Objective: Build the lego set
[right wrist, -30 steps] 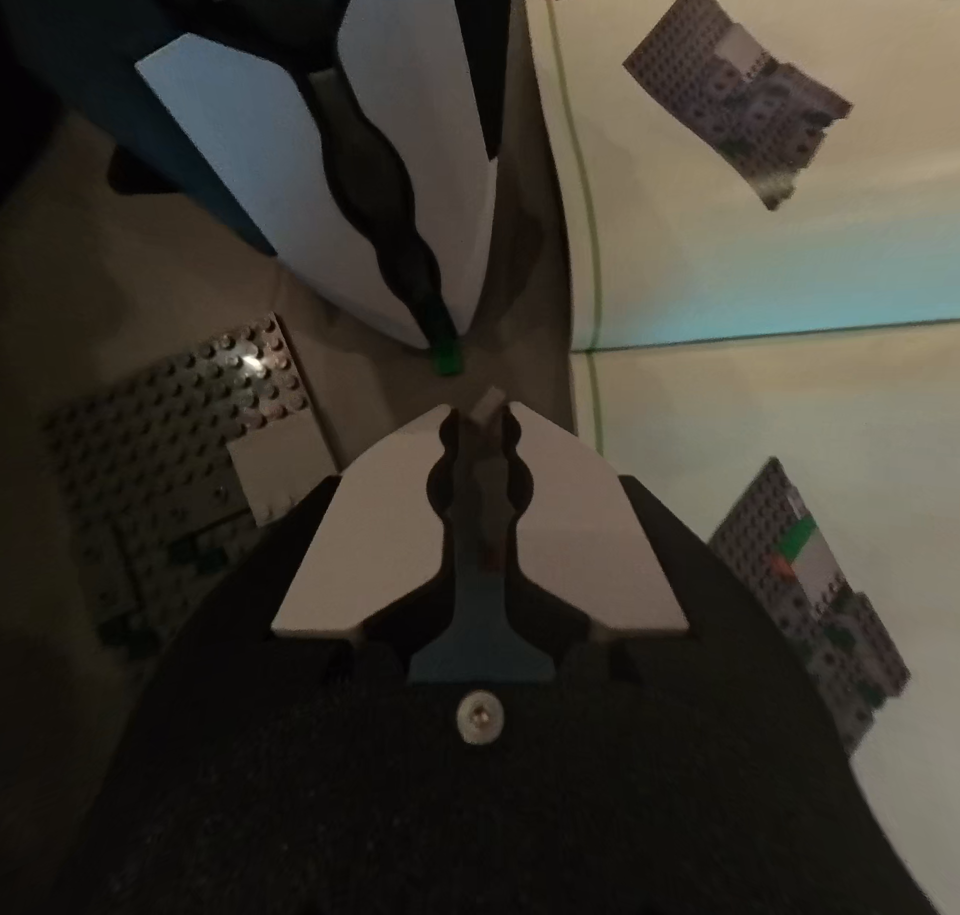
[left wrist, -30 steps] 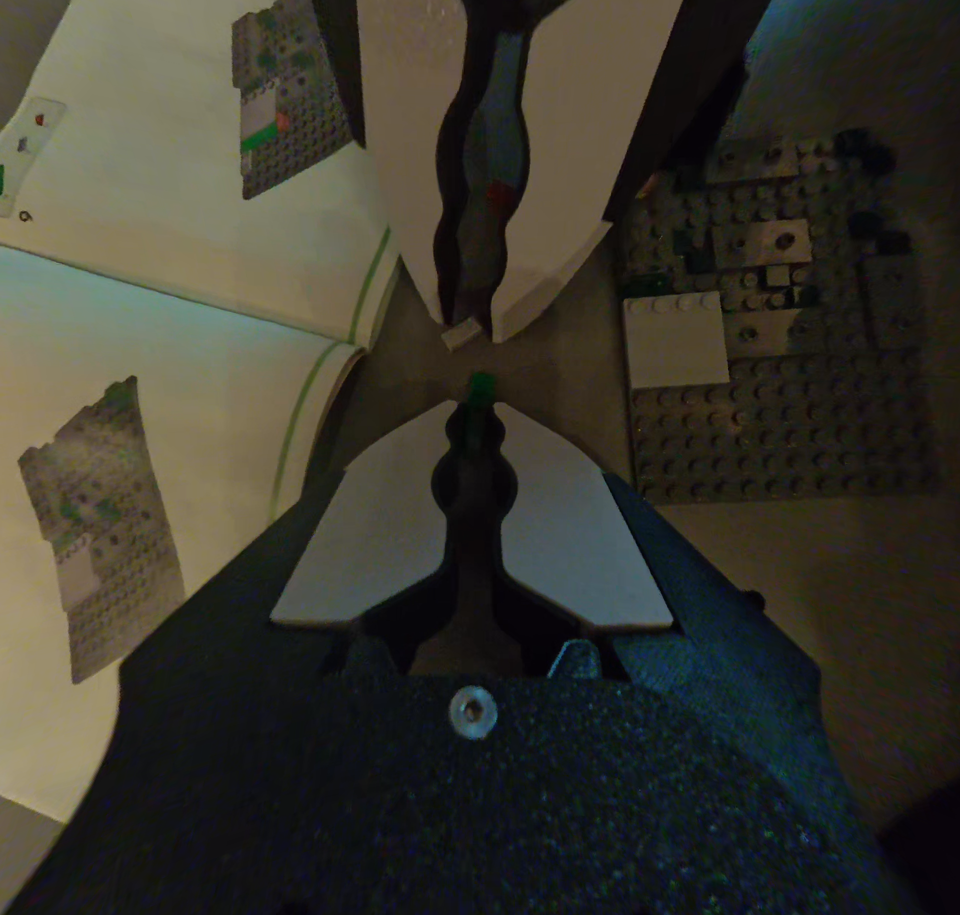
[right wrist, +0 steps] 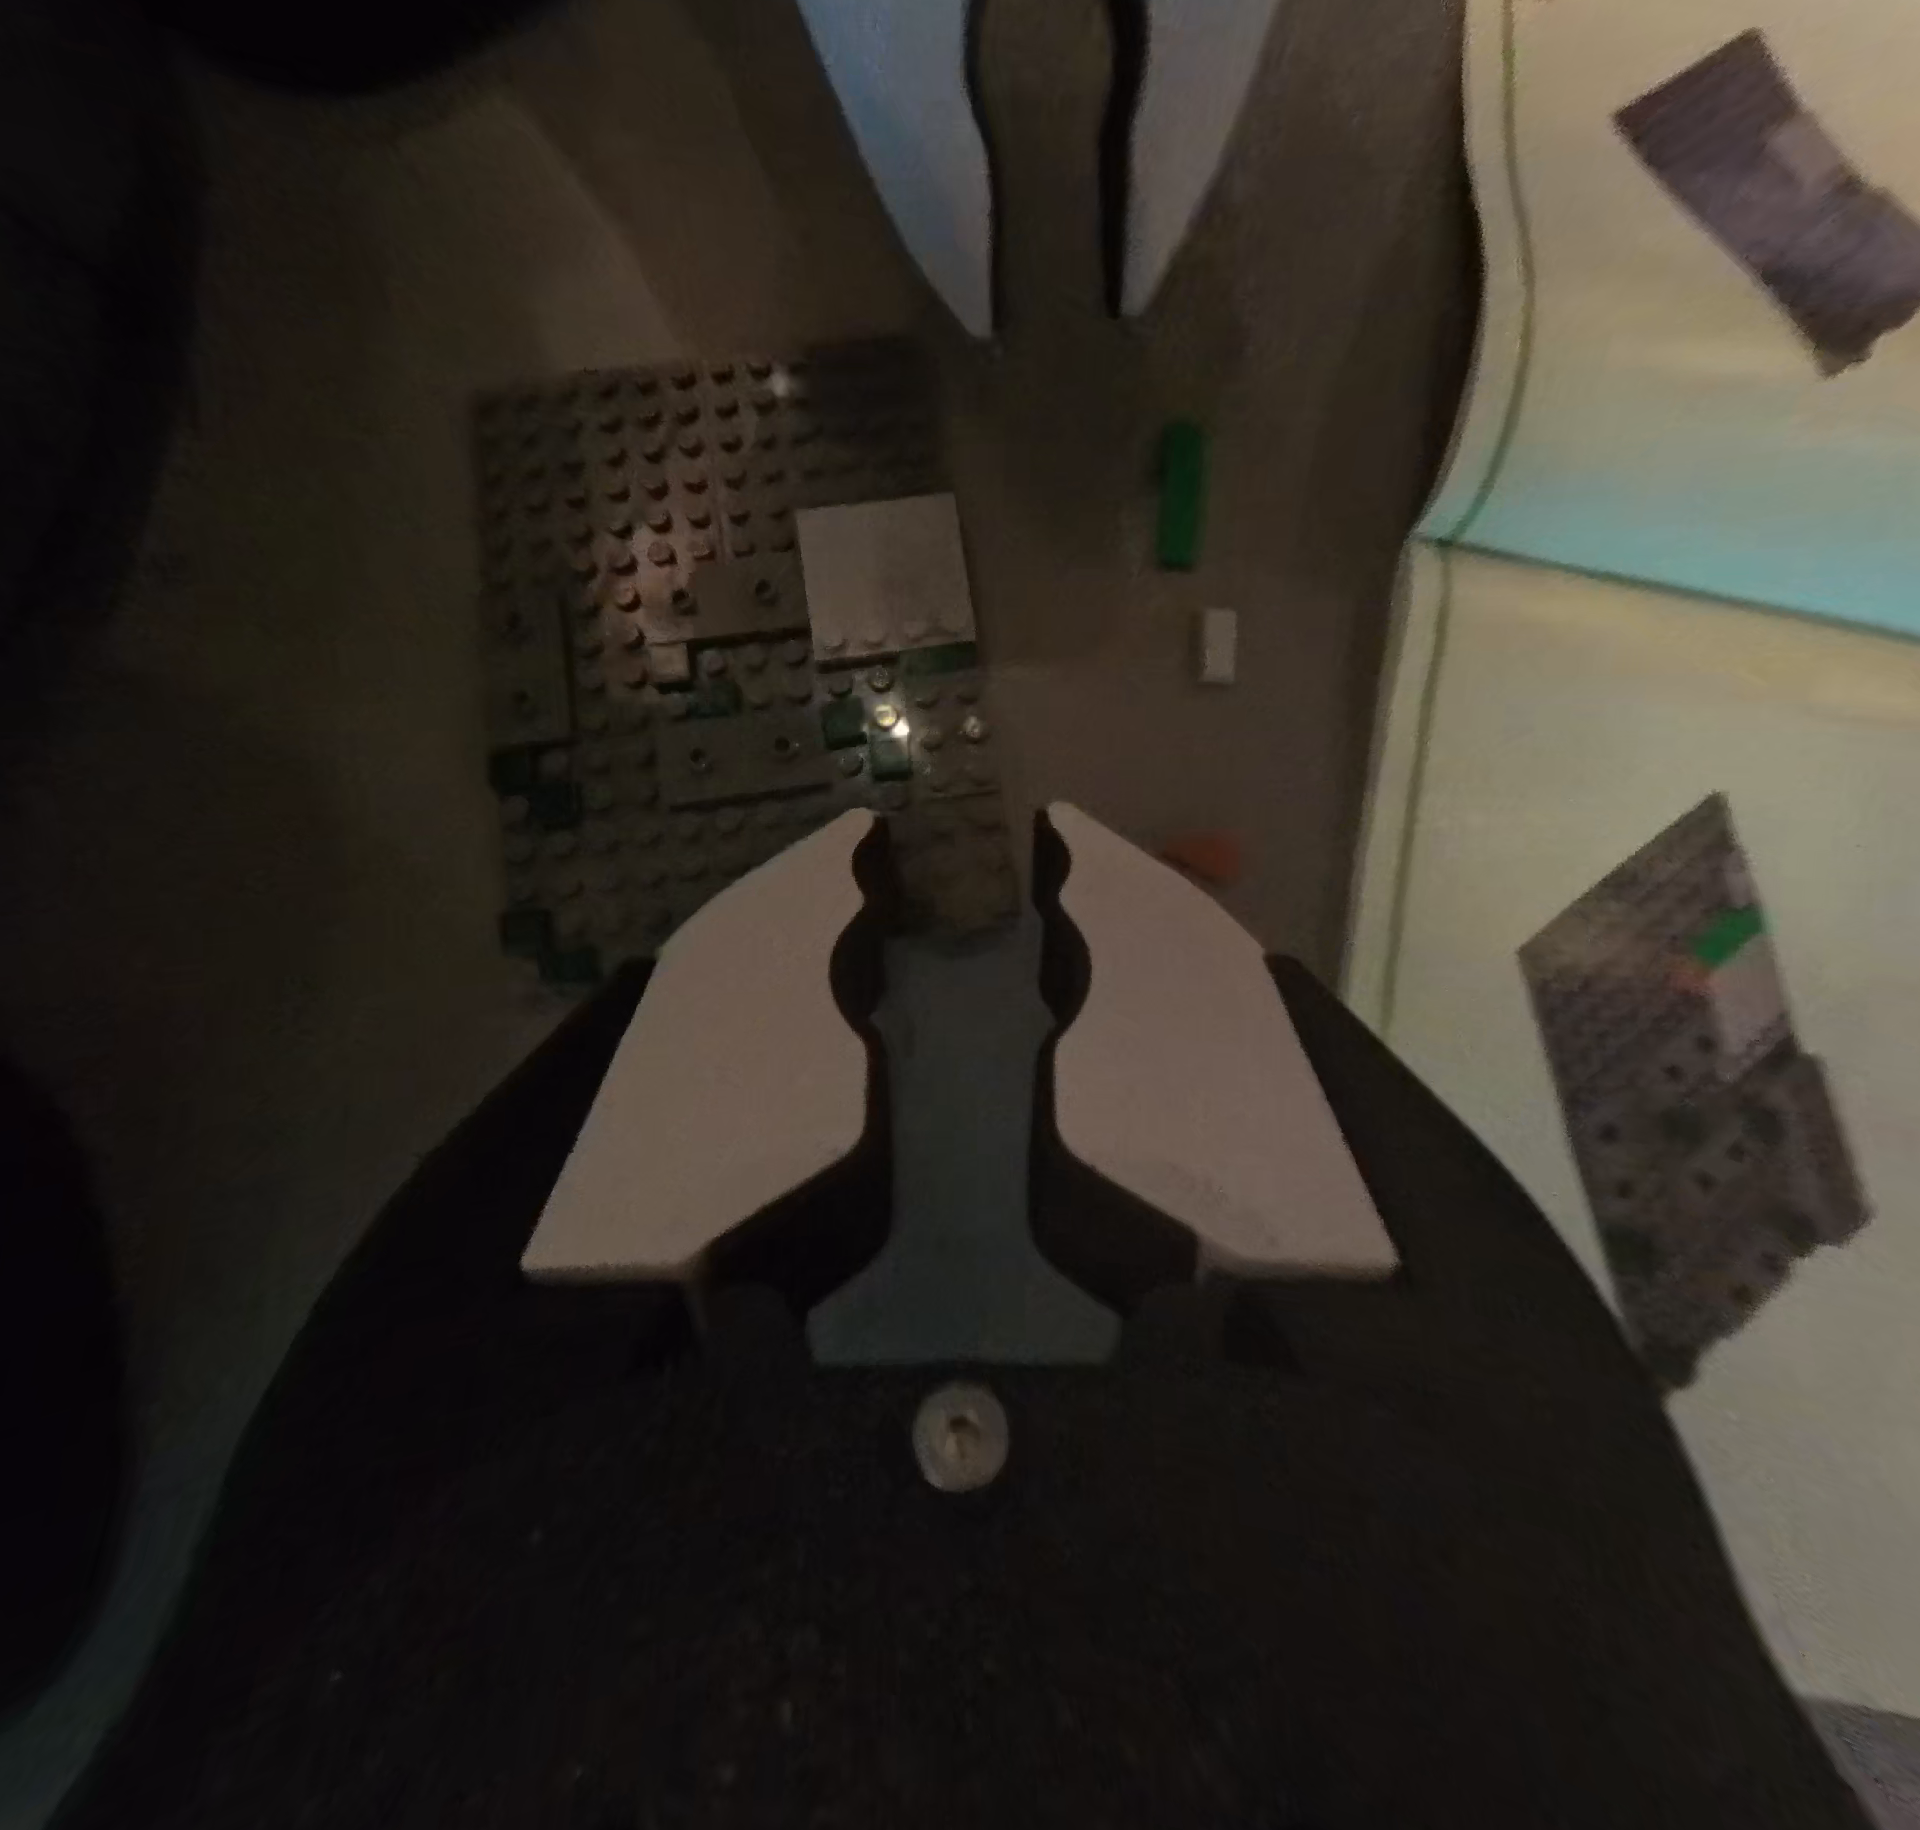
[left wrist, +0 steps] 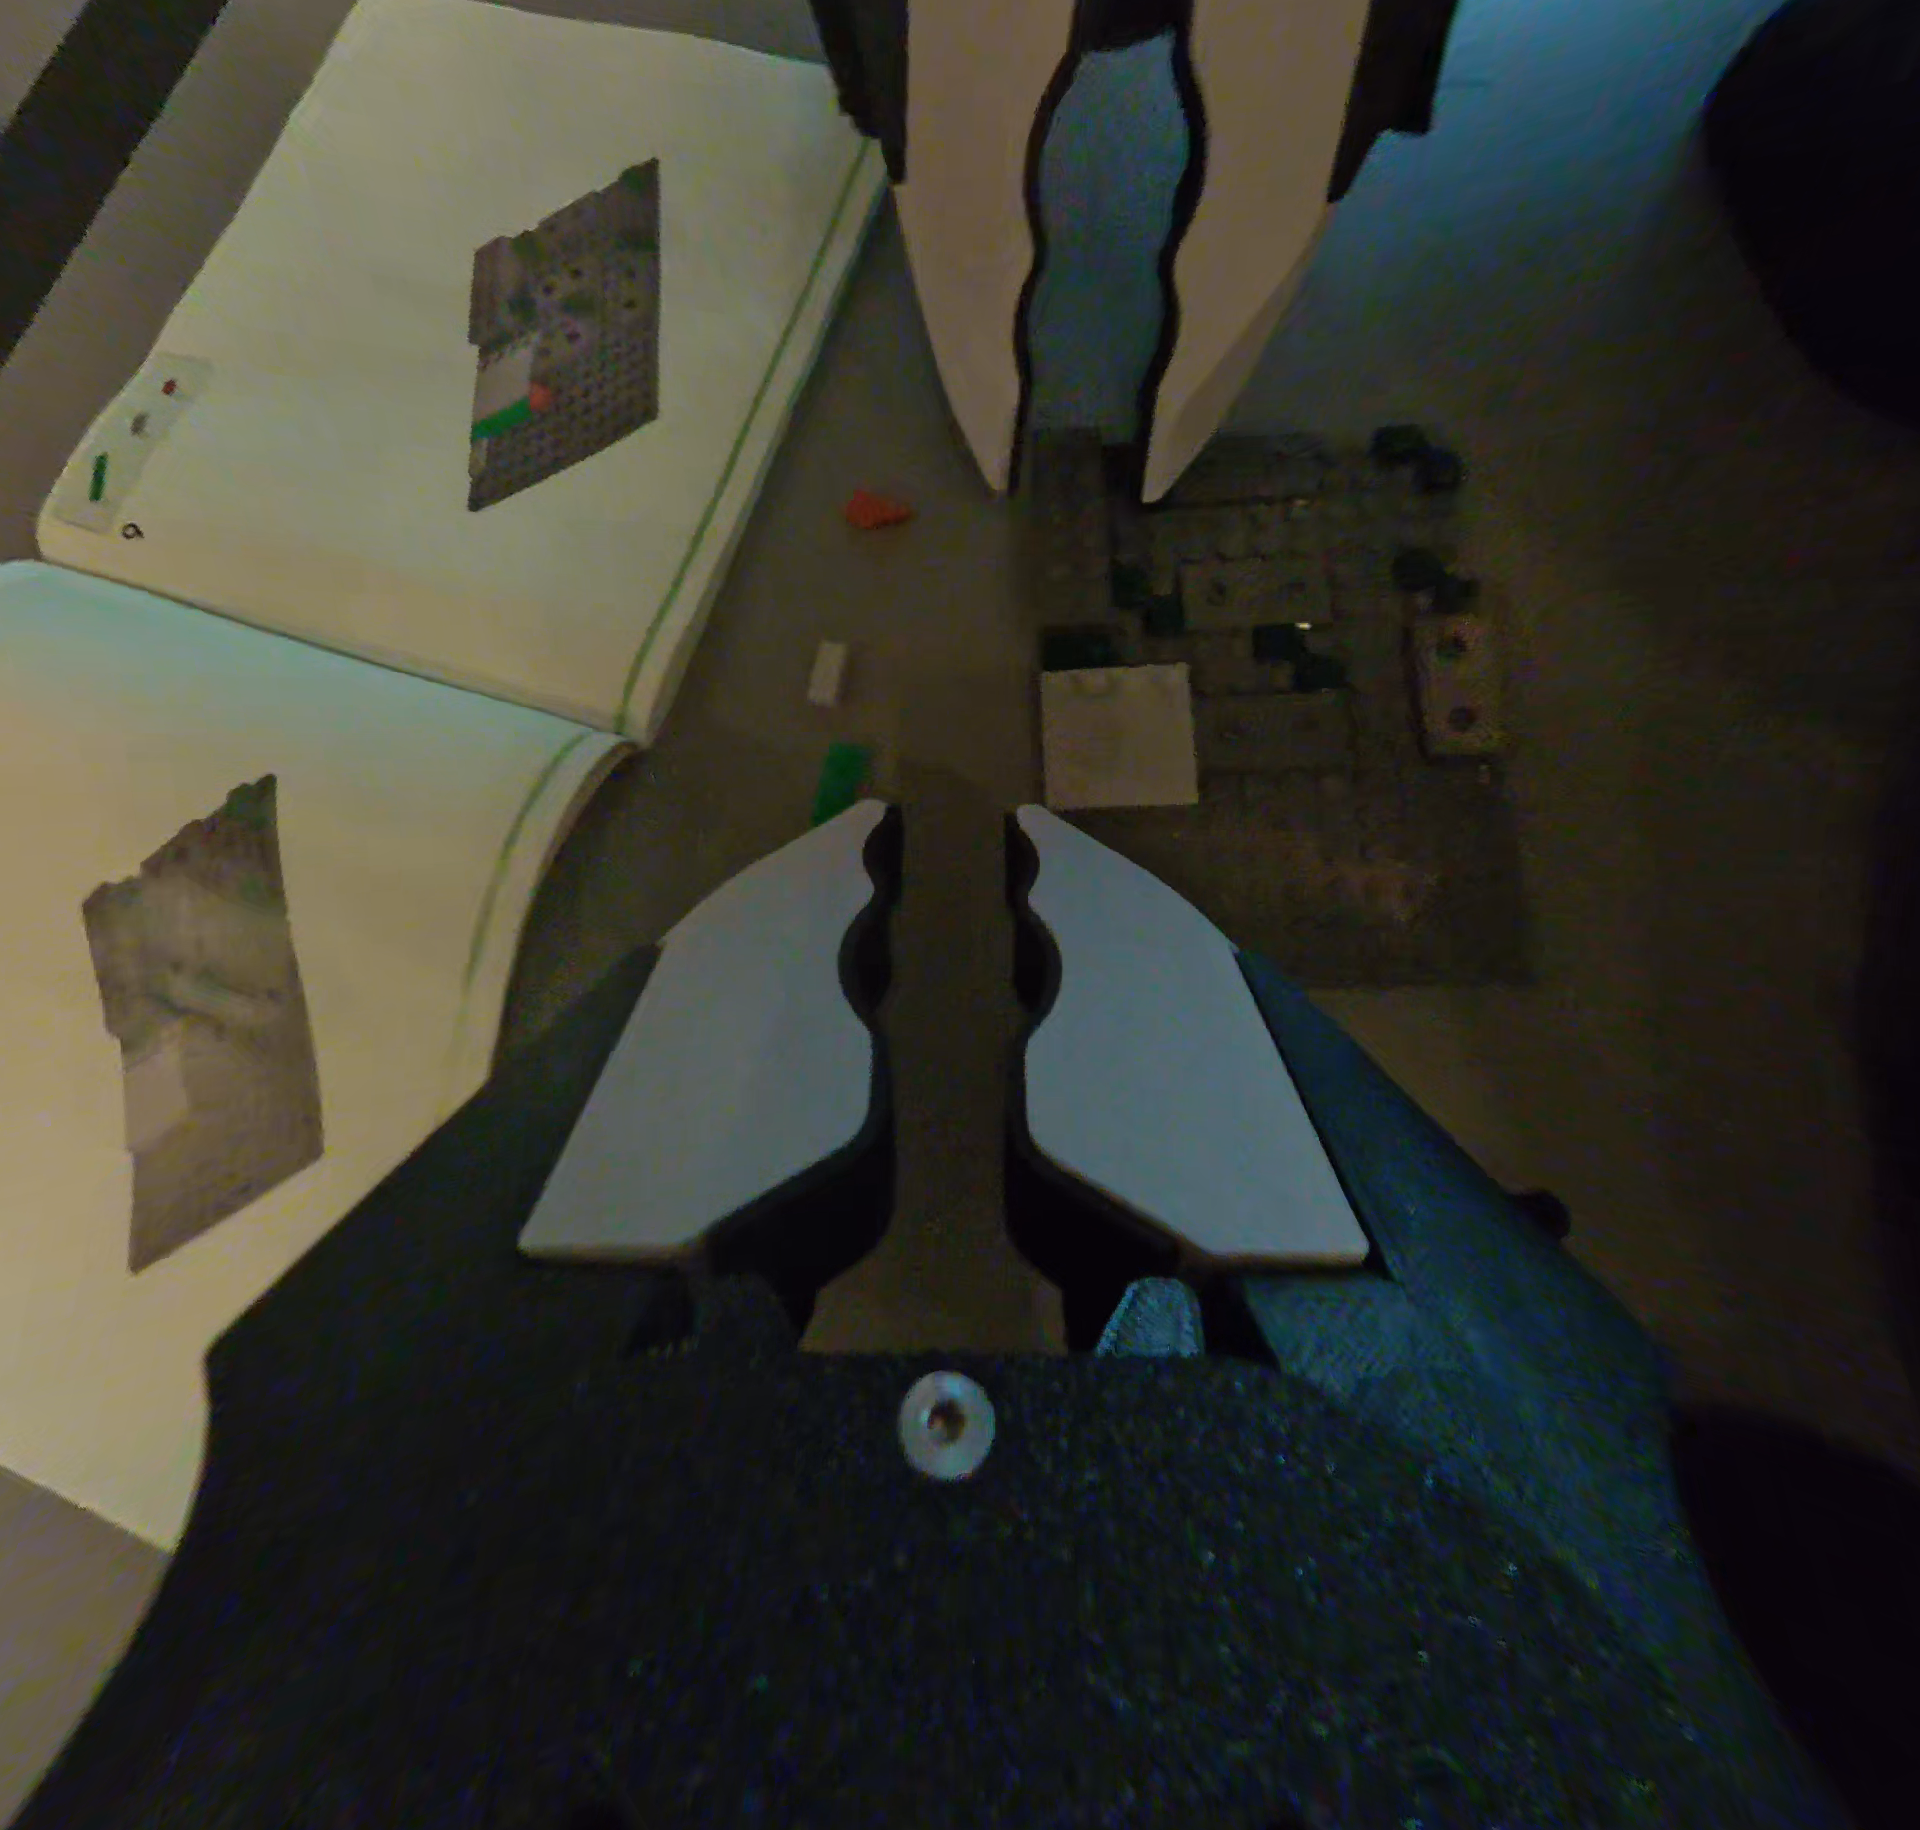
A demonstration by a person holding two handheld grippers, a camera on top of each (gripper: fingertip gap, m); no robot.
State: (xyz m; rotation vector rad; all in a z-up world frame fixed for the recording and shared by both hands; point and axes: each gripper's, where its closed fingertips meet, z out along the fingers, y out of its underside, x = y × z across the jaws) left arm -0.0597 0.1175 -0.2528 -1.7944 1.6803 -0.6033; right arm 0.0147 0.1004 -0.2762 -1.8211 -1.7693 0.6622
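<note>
Grippers both empty, jaws apart: left gripper (left wrist: 951,814), right gripper (right wrist: 961,819). Green plate (left wrist: 840,781) just ahead-left of left tips, white tile (left wrist: 828,672) beyond, baseplate (left wrist: 1351,845) ahead-right. Pieces likely light, rigid, slick; pinch long edges.

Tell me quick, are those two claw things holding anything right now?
Left gripper: open, holding nothing.
Right gripper: open, holding nothing.
The green piece and white piece lie loose on the table.
</note>
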